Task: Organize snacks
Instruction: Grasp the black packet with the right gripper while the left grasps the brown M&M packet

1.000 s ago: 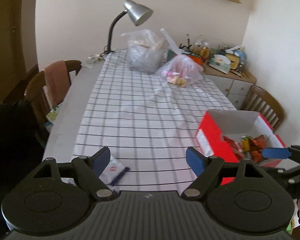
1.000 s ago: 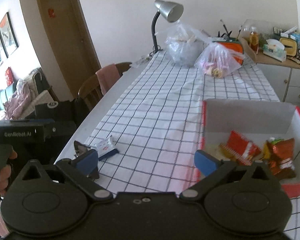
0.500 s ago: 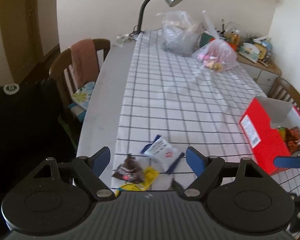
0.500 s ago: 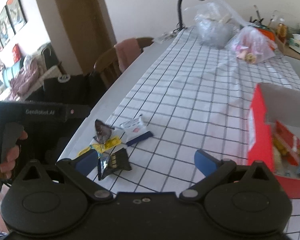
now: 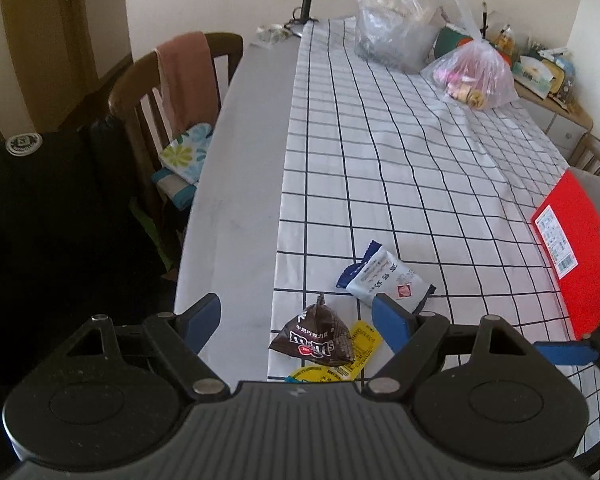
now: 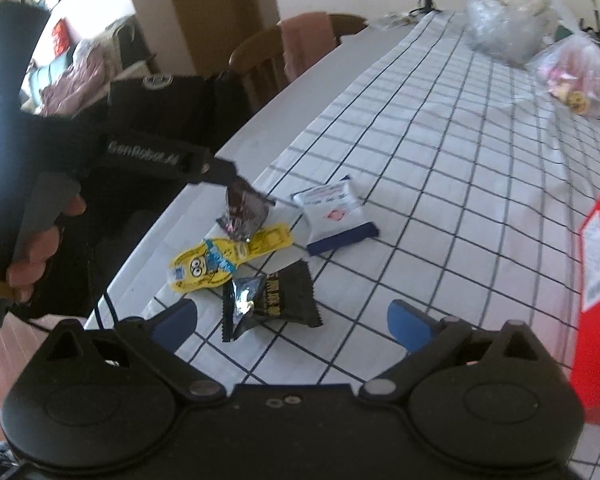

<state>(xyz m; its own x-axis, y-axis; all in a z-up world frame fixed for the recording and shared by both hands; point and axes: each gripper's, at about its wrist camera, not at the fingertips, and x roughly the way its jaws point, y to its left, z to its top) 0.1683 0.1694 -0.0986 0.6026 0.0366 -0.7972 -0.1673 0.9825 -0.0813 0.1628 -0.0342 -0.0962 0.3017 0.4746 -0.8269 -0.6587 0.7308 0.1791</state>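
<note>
four snack packets cluster at the near edge of the checked cloth (image 5: 400, 168) on the counter (image 5: 244, 184): a brown m&m's pouch (image 5: 314, 338) lying on a yellow minion packet (image 6: 224, 256), a white-and-blue packet (image 5: 384, 278) just beside them, a black packet (image 6: 270, 300) nearest. the red box (image 5: 576, 248) stands well apart. left tongs (image 5: 296, 322) and right tongs (image 6: 292, 320) are both spread, pinching nothing.
</note>
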